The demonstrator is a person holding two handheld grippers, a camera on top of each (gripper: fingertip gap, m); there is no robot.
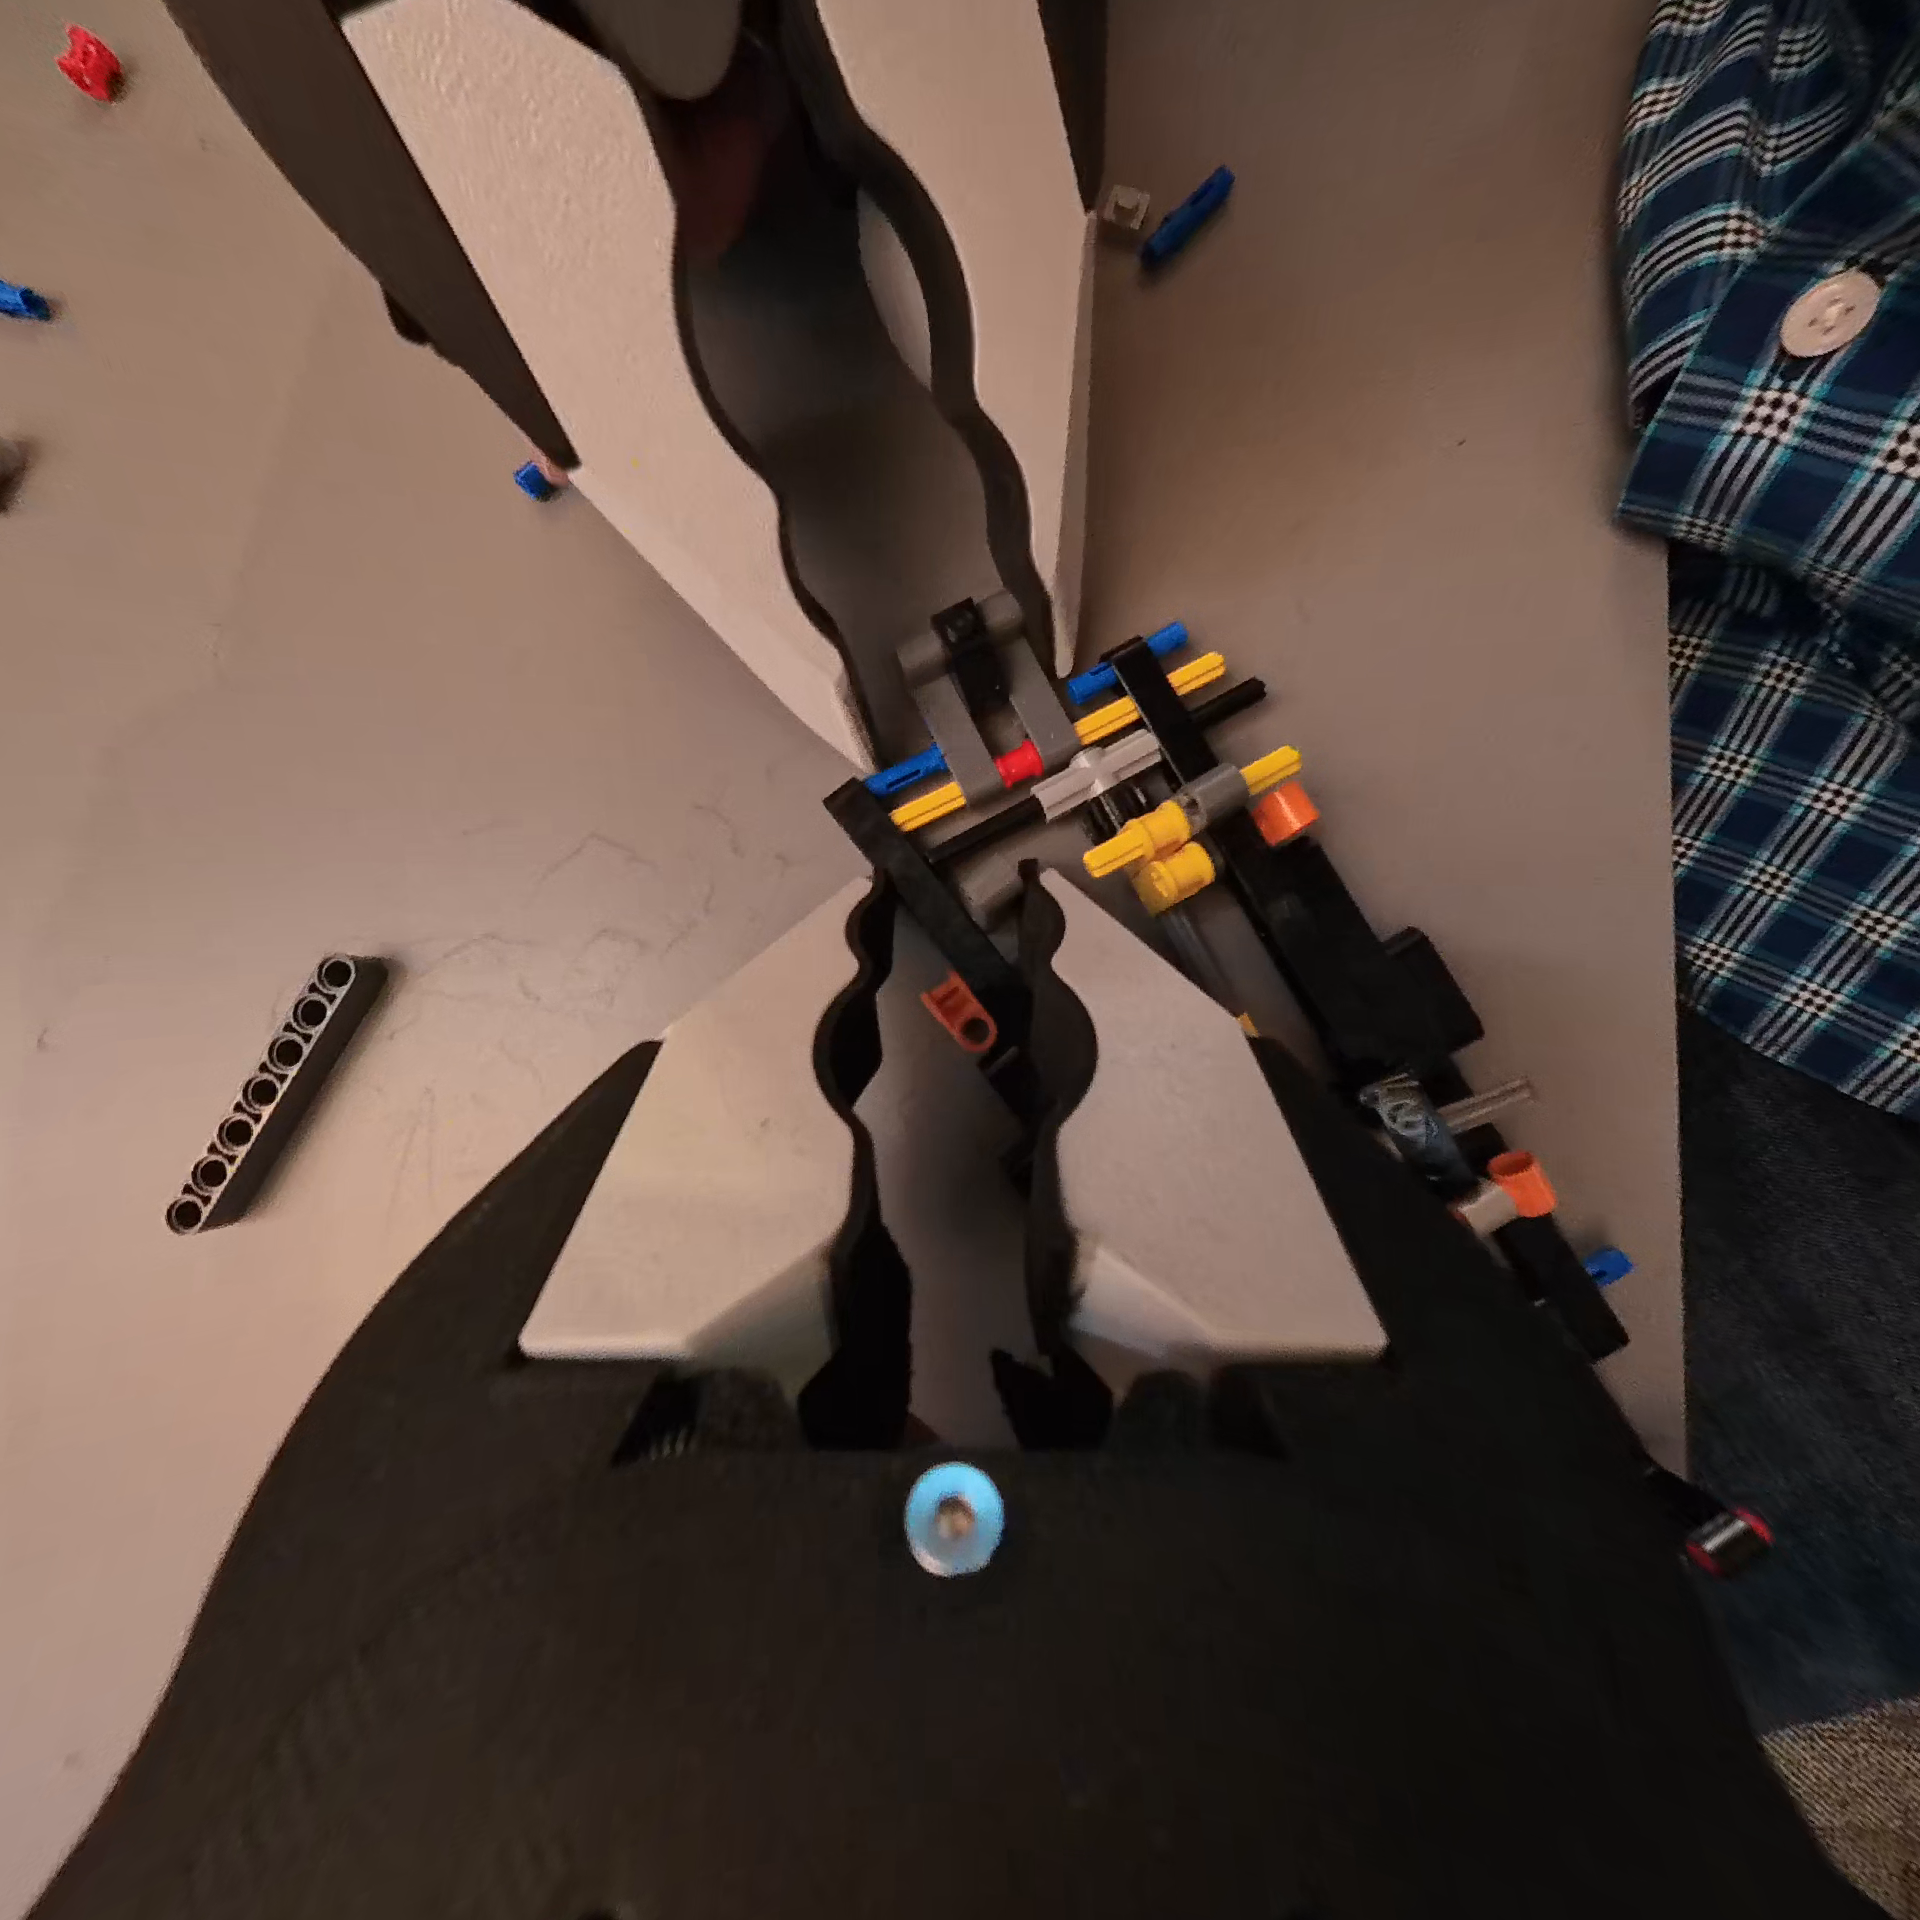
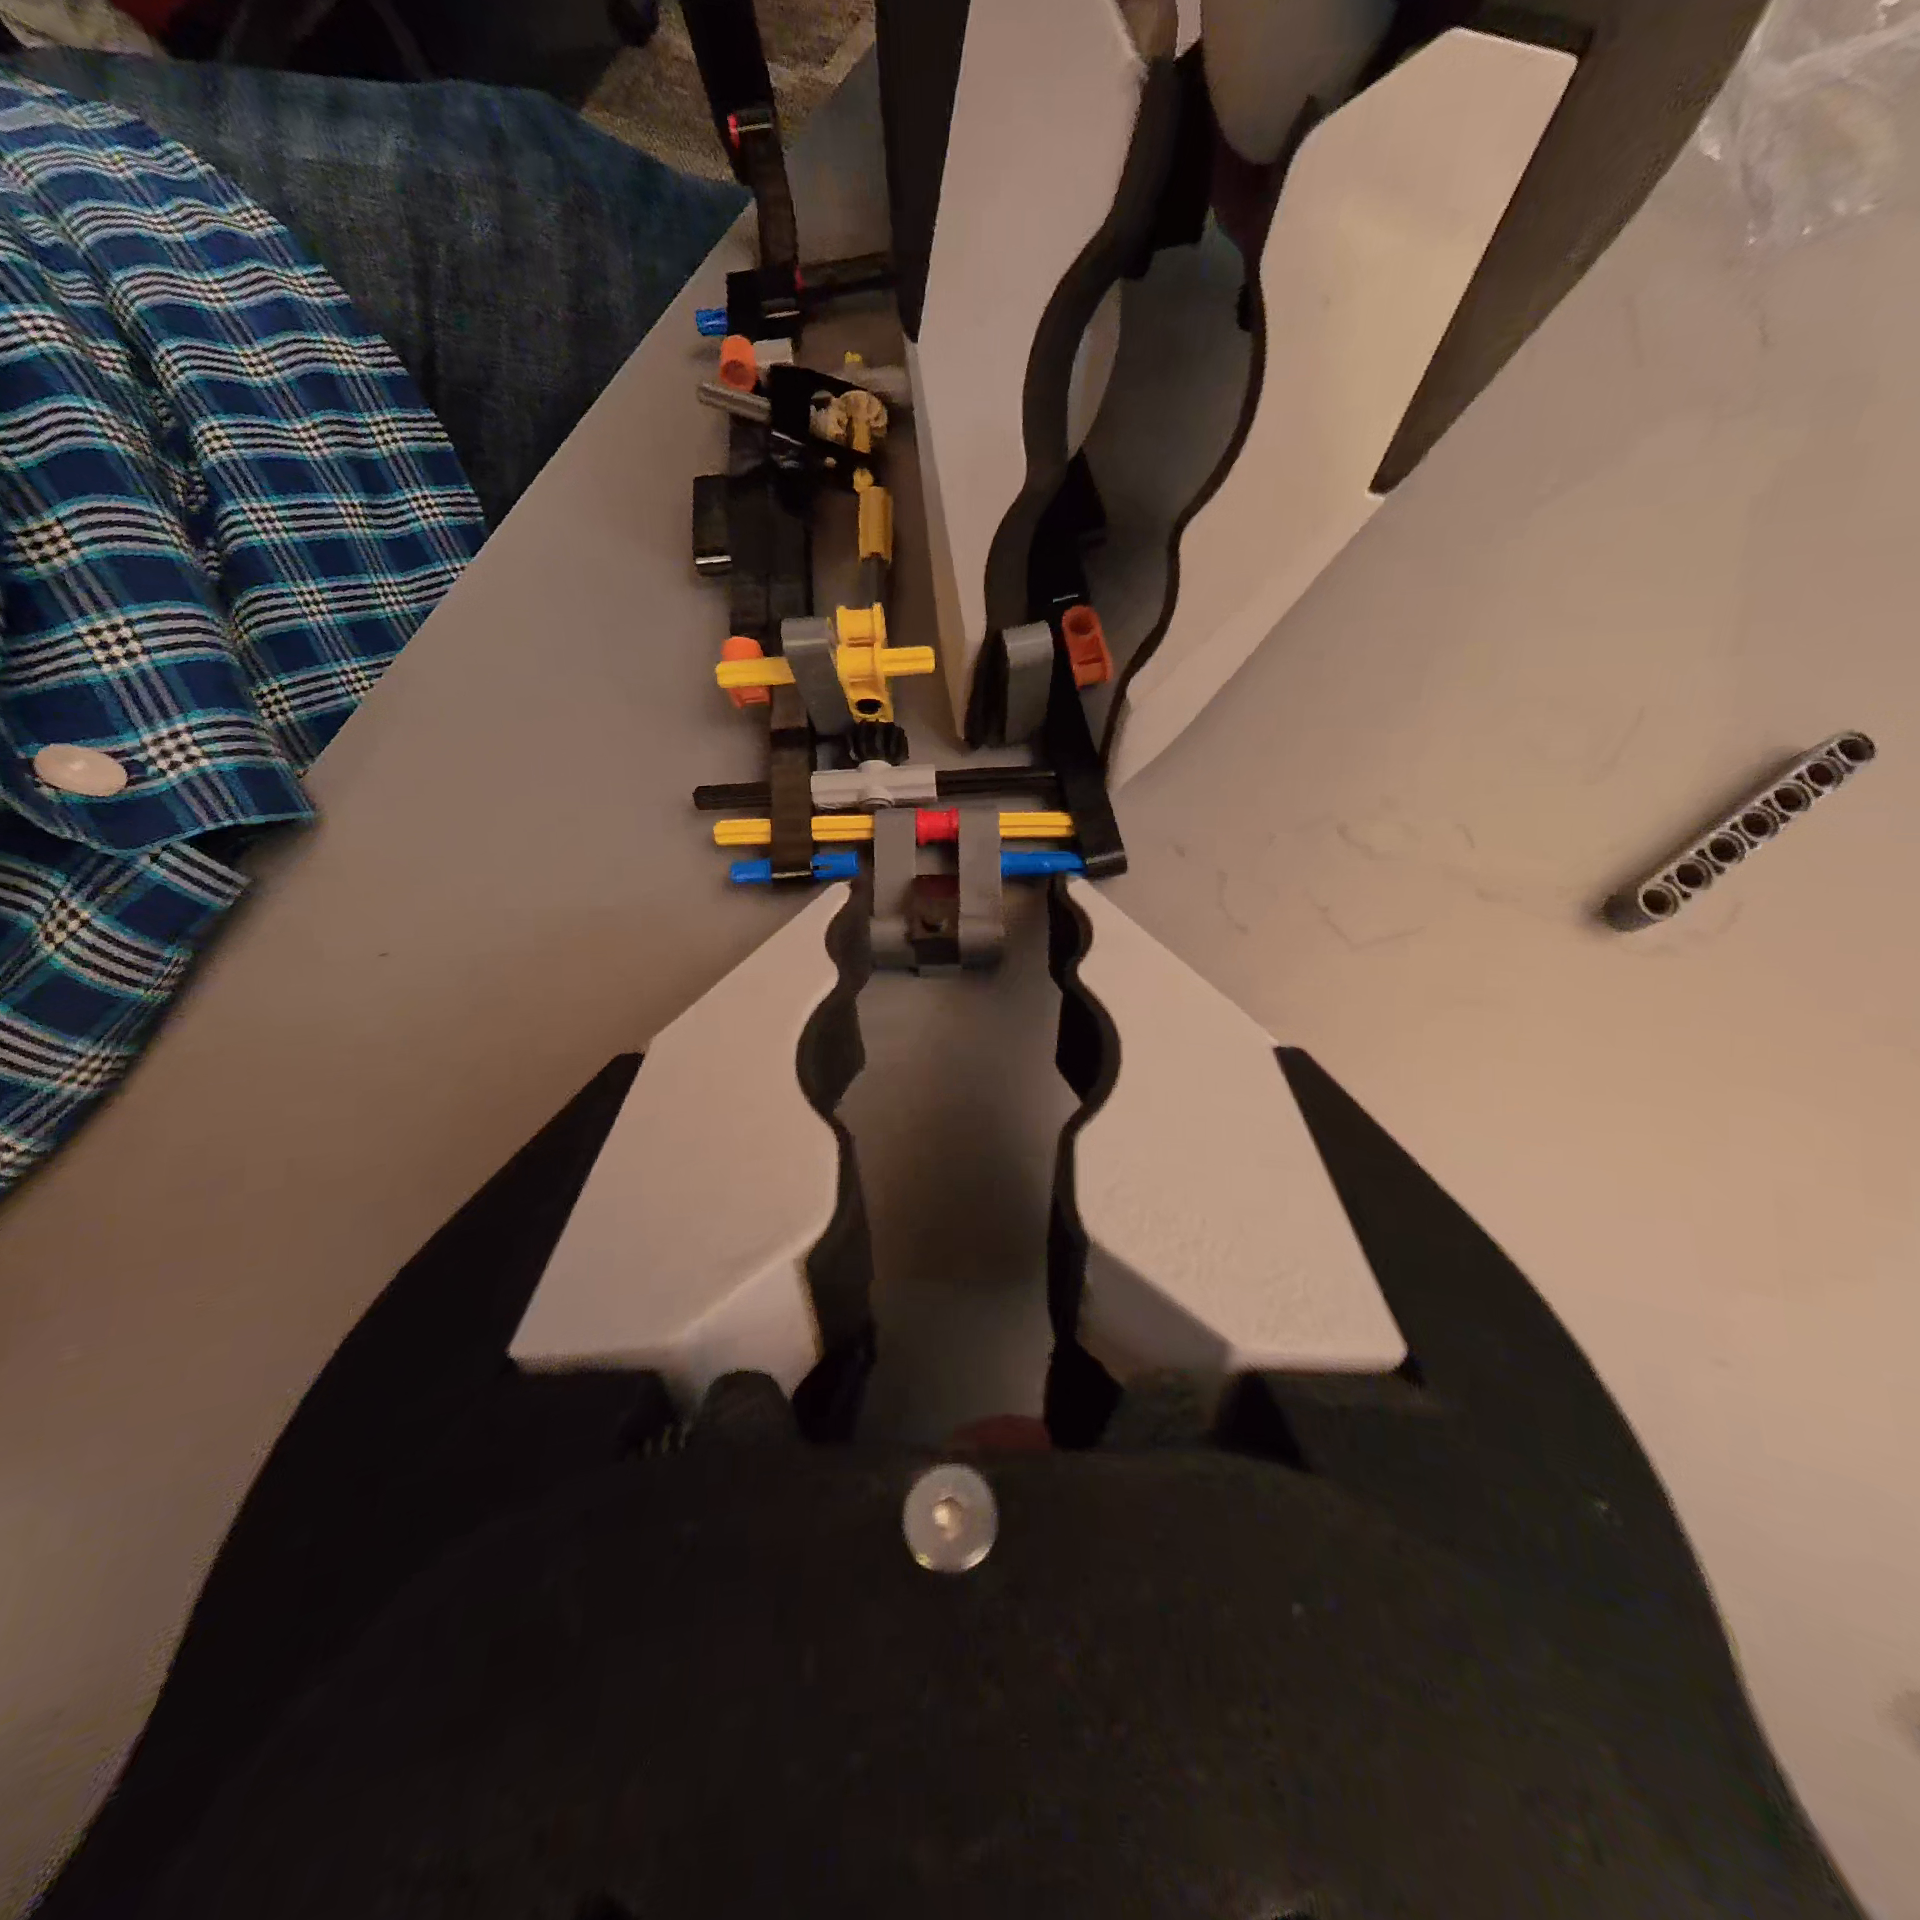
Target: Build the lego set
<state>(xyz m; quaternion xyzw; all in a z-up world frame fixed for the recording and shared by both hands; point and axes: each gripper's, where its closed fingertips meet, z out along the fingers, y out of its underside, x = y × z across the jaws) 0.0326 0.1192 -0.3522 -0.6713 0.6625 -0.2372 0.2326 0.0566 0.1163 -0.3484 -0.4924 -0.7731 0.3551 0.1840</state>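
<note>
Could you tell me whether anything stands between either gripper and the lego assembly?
Nothing visible does: the left gripper and right gripper already meet the lego assembly from opposite ends, each closed on one of its pieces.

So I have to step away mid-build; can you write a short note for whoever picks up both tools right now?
Left tool: shut on the black beam at the model's side.
Right tool: jaws around the grey fork at the model's end; whether it grips firmly, I cannot tell.
The model lies near the table edge, beside a plaid sleeve.
Done: axles, pins and connectors fitted.
Left: a loose grey beam and small red piece and blue piece lie unused.
</note>
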